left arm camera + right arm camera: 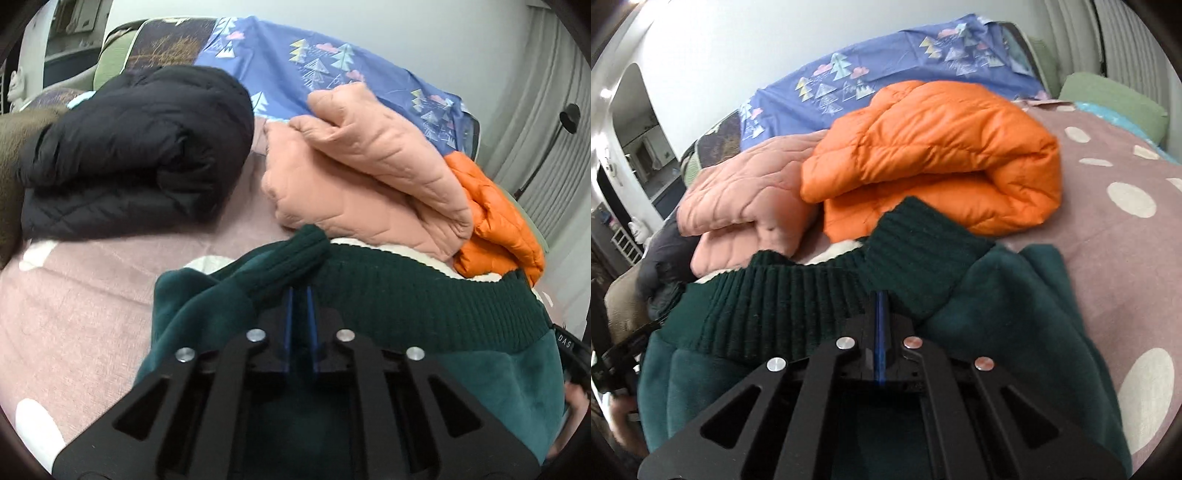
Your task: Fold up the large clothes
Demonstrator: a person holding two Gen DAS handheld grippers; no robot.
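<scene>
On the pink dotted bedspread [74,295], a dark green sweatshirt [480,373] lies spread directly under both grippers, its ribbed hem [424,295] running across the far edge. The left gripper [300,295] has its blue-edged fingers drawn close with a ribbed green cuff [291,254] pinched between them, the cuff jutting forward past the tips. The right gripper [882,299] has its fingers pressed together, its tips at the base of the other ribbed cuff [923,258], which stands up just ahead; whether fabric is caught there I cannot tell. Beyond the sweatshirt sit three folded jackets: a black one [140,147] to the left, a peach quilted one [369,177] in the middle, an orange puffer [934,155] on the right, touching the peach one.
</scene>
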